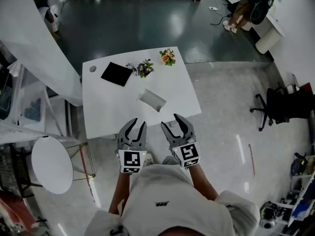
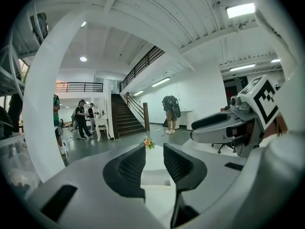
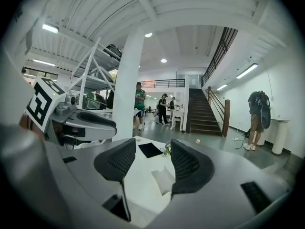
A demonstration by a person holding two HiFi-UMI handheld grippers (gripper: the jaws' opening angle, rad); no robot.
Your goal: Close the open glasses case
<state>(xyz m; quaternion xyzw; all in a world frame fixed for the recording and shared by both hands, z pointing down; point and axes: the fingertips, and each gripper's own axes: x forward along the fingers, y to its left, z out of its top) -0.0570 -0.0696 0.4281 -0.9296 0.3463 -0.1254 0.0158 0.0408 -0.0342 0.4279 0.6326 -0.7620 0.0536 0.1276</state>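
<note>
Evidently nothing is grasped yet: the left tool point(image 1: 138, 124) and the right tool point(image 1: 172, 123) hang side by side just off the near edge of the white square counter point(image 1: 103, 117), close to the person's body. Each has its two dark ribbed jaws spread with only air between them, as the left gripper view and the right gripper view both show. The pale grey oblong open glasses case point(image 1: 153, 100) lies flat on the counter's near-right part, ahead of both tools and touching nothing else; which side its hinge is on is too small to tell. In the right gripper view the glasses case shows in the gap between the jaws, nearer the right-hand one, which suggests this tool is roughly aimed at it; in the left gripper view it sits low between the jaws too. Farther back lie a flat black rectangular mat point(image 1: 117, 73), a small purple-and-yellow flower bunch point(image 1: 144, 68) and a small orange flower bunch point(image 1: 168, 57), all apart from the case, so they should not hinder a reach. My reading is that the closing has not begun: one tool probably needs to steady the base while the other tips the lid over, and spread jaws suit that approach. A light case on a smooth top may slide if pushed from one side only.
</note>
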